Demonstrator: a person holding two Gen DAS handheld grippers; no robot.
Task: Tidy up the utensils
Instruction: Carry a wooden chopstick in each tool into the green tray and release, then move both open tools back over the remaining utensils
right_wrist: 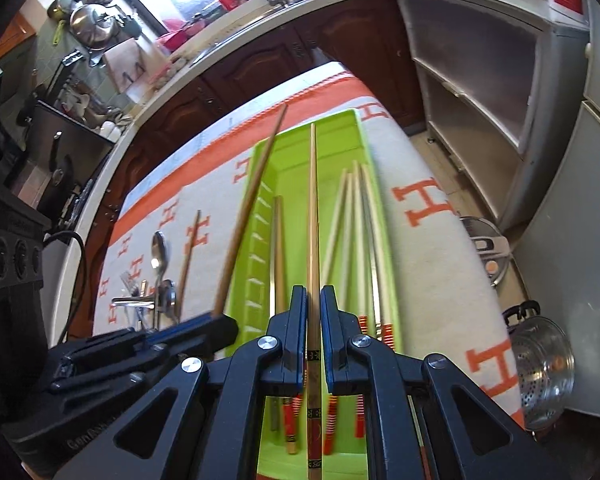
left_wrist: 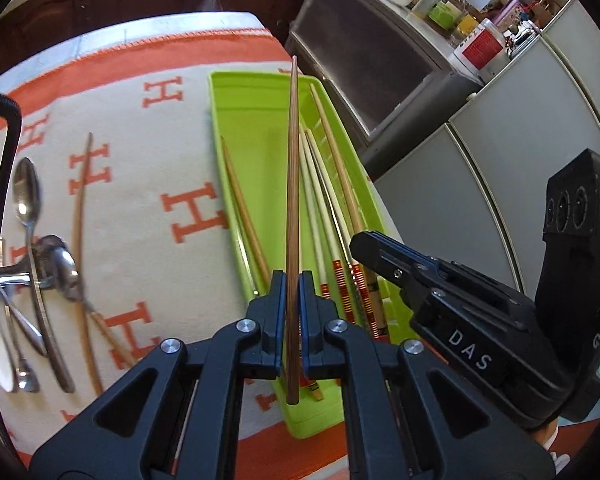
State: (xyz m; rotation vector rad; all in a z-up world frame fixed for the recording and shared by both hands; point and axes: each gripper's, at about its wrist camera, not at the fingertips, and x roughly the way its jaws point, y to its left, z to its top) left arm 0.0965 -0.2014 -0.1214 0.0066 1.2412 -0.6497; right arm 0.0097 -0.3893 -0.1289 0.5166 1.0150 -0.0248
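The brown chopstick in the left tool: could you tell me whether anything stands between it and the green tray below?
Nothing visible blocks it. The left tool grips the brown chopstick above the green tray, whose middle lane is bare. Other chopsticks already lie along the tray's sides. The right tool, holding a patterned chopstick, hovers close beside it.

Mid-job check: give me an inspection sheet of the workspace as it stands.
Surface: cream cloth with orange H letters.
Job's things: green tray holding chopsticks; loose chopstick and spoons on the cloth.
Clutter: nothing seen on the cloth.
Grippers: left gripper shut on a brown chopstick; right gripper shut on a patterned chopstick.
Cables: black cable at the left edge.
Surroundings: kitchen counter, steel colander.
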